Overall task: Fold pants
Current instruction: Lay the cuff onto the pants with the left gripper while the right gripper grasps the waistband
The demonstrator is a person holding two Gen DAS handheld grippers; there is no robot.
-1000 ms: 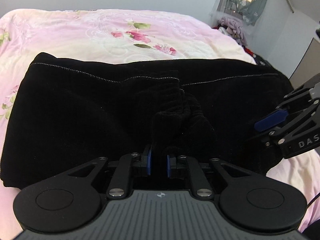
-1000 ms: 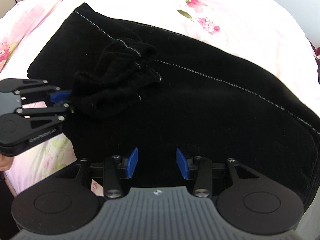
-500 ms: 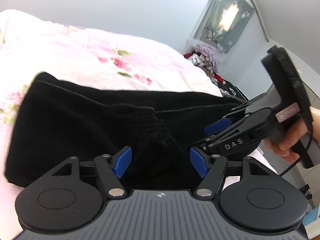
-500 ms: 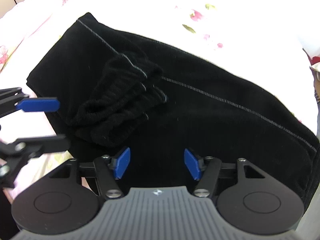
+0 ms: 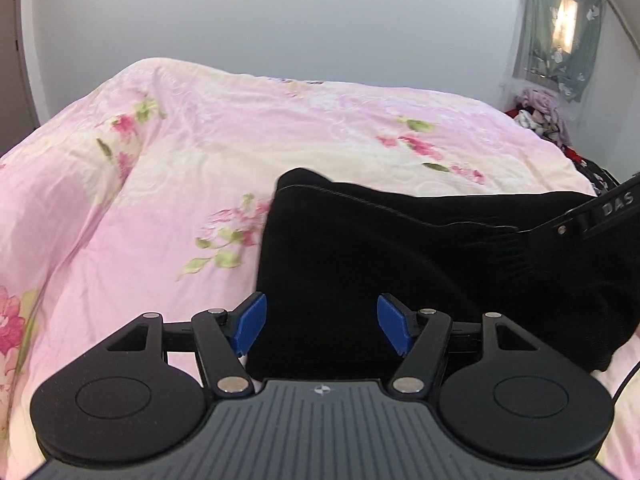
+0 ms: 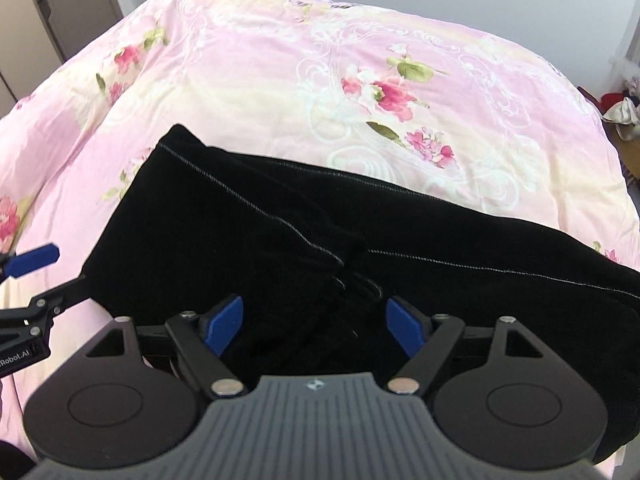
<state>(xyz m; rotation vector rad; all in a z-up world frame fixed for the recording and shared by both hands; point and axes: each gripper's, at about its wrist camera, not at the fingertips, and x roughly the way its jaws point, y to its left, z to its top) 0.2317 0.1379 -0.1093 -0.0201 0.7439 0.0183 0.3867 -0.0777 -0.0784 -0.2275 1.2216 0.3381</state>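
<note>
**Both grippers empty, one pair of pants folded on the bed**

Count: 1 pair of black pants (image 6: 420,248), 2 grippers, 1 bed with a pink floral duvet (image 6: 280,80).

Pants: lying flat on the duvet, near the front edge of the bed, long side running left to right. Folded into one wide dark slab. Pale stitch lines visible on the top surface; in the right wrist view I count two running seams, one on the left portion and one continuing right. A bunched ribbed section (image 6: 344,280) sits on top near the middle, just ahead of the right gripper's fingers. In the left wrist view the same pants (image 5: 360,248) fill the centre-right of the picture, left end squared off against the duvet (image 5: 160,160).

Left gripper (image 5: 318,323): jaws spread wide, nothing between the two blue pads. Poised over the left end of the pants; contact with the fabric not resolvable. Also seen from the side at the left edge of the right wrist view (image 6: 38,276), one blue pad up, apart from the pants edge.

Right gripper (image 6: 316,320): jaws spread wide, two blue pads, no cloth pinched. Sits over the near edge of the pants at the bunched section. Part of its body enters the left wrist view at right (image 5: 592,216).

Background: 1 curtained window (image 5: 560,28), 1 pile of clothes (image 5: 540,116) below it.
</note>
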